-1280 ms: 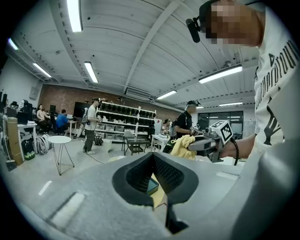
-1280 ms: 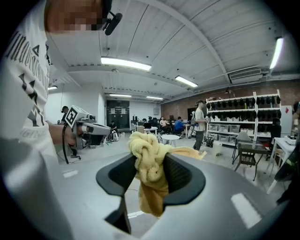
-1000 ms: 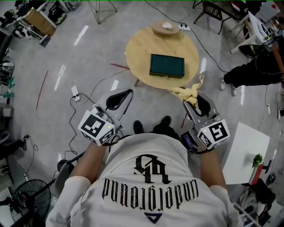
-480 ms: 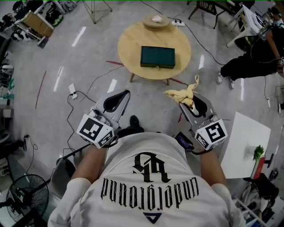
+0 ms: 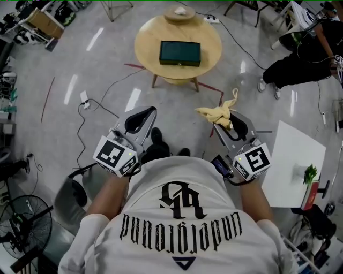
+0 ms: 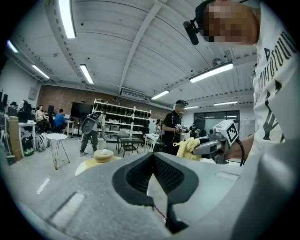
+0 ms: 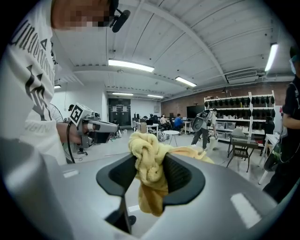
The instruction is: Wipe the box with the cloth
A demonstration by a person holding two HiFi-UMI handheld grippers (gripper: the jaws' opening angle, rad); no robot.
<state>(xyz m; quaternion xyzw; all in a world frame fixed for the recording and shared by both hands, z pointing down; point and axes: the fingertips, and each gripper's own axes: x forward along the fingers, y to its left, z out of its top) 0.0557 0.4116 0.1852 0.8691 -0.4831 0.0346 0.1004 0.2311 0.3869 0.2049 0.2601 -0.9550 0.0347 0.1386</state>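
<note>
In the right claw [image 7: 151, 169], the yellow cloth [image 7: 146, 152] is pinched at a bunched fold. Soft and light, it is judged to drape freely. The left claw [image 6: 153, 174] is closed and empty.

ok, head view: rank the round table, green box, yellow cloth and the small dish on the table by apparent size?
1. round table, clearly largest.
2-3. green box and yellow cloth look about alike. The cloth is nearer the camera, so I won't rank them.
4. small dish, smallest.
</note>
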